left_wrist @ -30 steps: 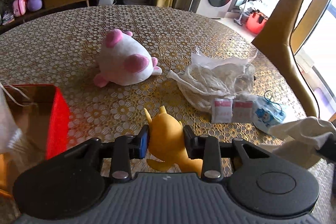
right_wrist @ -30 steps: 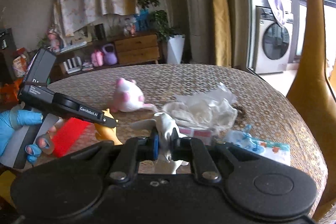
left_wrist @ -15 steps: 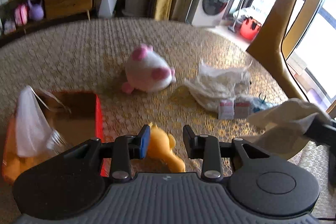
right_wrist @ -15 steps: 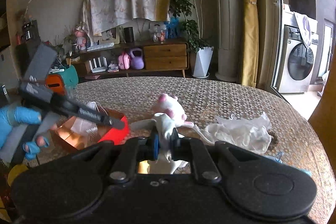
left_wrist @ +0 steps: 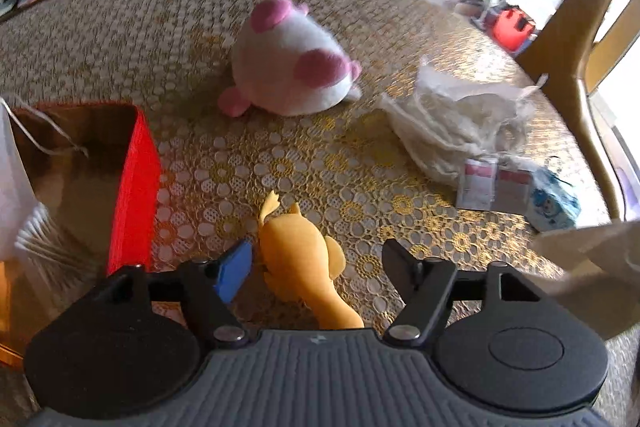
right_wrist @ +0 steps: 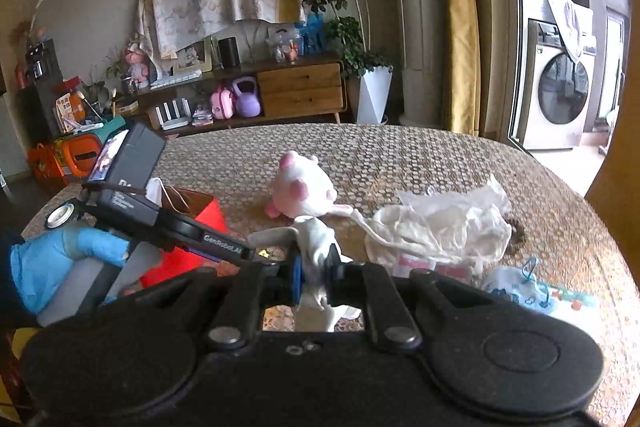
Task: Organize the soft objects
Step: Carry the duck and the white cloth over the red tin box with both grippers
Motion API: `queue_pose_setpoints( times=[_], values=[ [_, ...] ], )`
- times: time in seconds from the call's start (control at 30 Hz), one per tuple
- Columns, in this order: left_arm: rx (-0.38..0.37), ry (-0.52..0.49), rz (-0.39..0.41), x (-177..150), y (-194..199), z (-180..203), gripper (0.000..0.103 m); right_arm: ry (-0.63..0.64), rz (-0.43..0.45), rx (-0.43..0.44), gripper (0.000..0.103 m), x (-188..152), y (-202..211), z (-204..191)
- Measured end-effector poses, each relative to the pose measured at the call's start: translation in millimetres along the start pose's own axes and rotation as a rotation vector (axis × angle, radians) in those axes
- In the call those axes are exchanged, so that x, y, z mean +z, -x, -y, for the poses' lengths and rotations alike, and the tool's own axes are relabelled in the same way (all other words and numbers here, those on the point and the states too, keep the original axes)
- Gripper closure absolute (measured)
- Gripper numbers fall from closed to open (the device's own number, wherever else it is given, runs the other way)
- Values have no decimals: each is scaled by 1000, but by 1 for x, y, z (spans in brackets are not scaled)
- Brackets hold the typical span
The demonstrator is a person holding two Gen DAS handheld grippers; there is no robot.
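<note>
My left tongs are spread around the yellow toy on the surface; closing crooked could squirt it out; right tongs pinch a white cloth (loosely draped), which might slip.

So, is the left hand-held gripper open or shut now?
Open. The left hand-held gripper has its jaws spread wide; the orange toy lies between them, touching only the blue pad.

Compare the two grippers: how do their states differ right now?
The left gripper has its jaws wide open around the yellow toy on the table; the right gripper is shut on a white cloth, held above the table. Both are black.
</note>
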State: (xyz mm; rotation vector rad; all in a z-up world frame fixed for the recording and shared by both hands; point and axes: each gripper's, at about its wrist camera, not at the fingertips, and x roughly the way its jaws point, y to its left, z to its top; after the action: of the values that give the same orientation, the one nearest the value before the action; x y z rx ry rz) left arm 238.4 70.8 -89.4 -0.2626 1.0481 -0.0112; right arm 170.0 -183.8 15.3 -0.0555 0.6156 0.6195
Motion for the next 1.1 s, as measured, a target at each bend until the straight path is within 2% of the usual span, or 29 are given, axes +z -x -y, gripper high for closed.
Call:
queue_pose_setpoints(
  times=[0.07,0.13,0.23,0.37,0.6,0.63,0.73,1.1],
  values=[
    [29,-5,-9,2,-13,5,30,-9,-5,3,92,-3,-3,5],
    [98,-24,-10,1,-25,11,30,-16,-11,5,92,-7,-6,9],
    [103,-16,-28,0,-37,14,31,-26,-22,8,92,-11,-8,16],
    [141,-59,-33,-2,-45,23,32,-35,-30,10,92,-15,-8,23],
    [172,-66,-13,-3,-44,21,54,-42,-35,12,92,-17,-11,23],
    [173,-65,-11,-3,-43,21,55,-42,-36,12,92,-17,-11,22],
    [176,-75,3,-4,-40,19,68,-38,-38,8,92,-16,-12,21],
    [98,-45,64,-8,-2,2,72,-9,-38,-4,92,-8,-8,6]
  ],
)
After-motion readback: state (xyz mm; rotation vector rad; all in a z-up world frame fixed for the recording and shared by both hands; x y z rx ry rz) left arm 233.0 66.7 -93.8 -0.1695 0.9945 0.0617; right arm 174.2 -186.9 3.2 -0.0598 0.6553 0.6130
